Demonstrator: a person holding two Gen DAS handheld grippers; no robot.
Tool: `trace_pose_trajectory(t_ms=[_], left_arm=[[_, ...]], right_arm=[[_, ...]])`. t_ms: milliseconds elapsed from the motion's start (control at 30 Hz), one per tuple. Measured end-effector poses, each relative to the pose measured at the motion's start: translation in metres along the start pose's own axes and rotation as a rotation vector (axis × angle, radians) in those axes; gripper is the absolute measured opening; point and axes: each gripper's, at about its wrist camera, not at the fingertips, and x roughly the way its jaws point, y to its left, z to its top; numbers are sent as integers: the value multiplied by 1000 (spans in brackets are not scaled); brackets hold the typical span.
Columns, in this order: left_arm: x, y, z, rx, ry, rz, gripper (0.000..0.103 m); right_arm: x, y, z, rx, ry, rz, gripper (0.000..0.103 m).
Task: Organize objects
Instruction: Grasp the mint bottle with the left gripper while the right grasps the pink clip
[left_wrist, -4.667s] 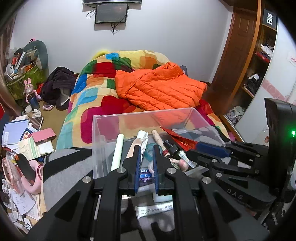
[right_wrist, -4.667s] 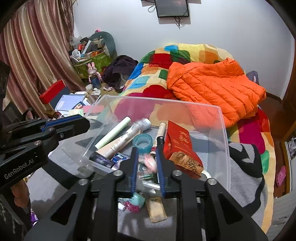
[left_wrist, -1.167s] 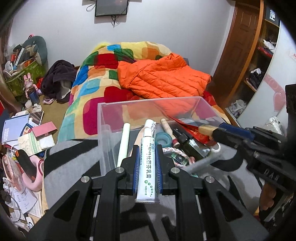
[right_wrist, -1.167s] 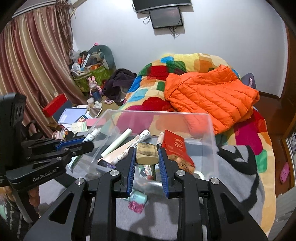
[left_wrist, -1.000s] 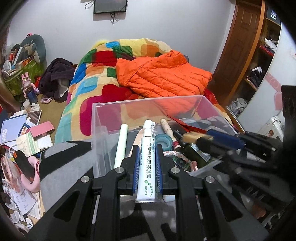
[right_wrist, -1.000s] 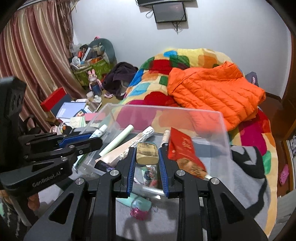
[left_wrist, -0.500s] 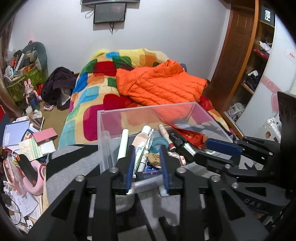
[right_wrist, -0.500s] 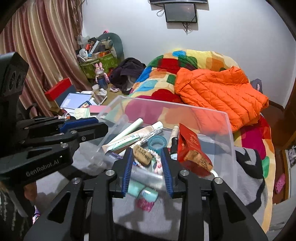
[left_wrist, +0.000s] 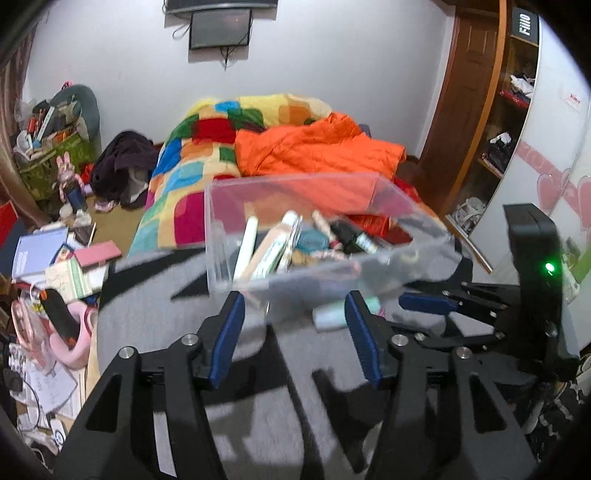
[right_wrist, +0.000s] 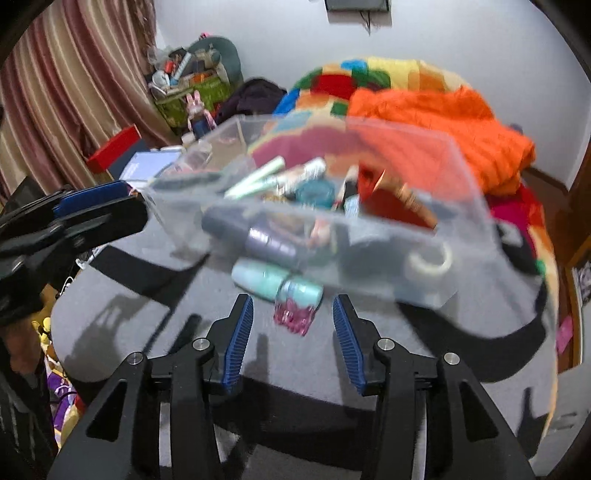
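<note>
Right wrist view: both grippers' fingers spread wide and empty; next pick looks like the teal bottle (right_wrist: 277, 284) at 12 o'clock, beside the clear bin (right_wrist: 424, 288)

I'm working in a lived-in bedroom at someone's home. A bed with a patchwork quilt (left_wrist: 207, 155) in bright colour blocks fills the middle of my left view, an orange puffer jacket (left_wrist: 317, 151) thrown across it. A small screen (left_wrist: 220, 23) hangs on the white wall above. To my right stands a brown wooden door (left_wrist: 469, 92) beside open shelves (left_wrist: 509, 122) of shoes and oddments. On the floor lie books and papers (left_wrist: 40, 251), a heap of dark clothes (left_wrist: 122, 166) and a stuffed basket (right_wrist: 188, 92) with a pink rabbit toy (right_wrist: 197, 107) by it. Striped curtains (right_wrist: 70, 81) hang along the side wall.
</note>
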Motion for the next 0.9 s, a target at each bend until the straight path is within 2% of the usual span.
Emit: trace_pose_trajectory(t_ms=[167, 233, 267, 433, 600, 667, 900], left_arm=[[16, 5, -21, -33, 83, -7, 62], [22, 3, -27, -37, 107, -13, 65], [26, 1, -28, -33, 117, -13, 66], [42, -18, -29, 5, 157, -21, 70], [61, -41, -24, 39, 194, -23, 79], [69, -47, -20, 40, 202, -11, 86], [97, -58, -9, 13, 255, 23, 87]], right_arm=[[19, 1, -4, 6, 34, -12, 40], [18, 1, -5, 4, 25, -36, 26], [17, -1, -5, 6, 27, -31, 23], [2, -14, -9, 35, -8, -21, 23], [-22, -34, -13, 82, -60, -24, 23], [-32, -44, -15, 100, -81, -29, 23], [-65, -72, -21, 155, -155, -15, 23]])
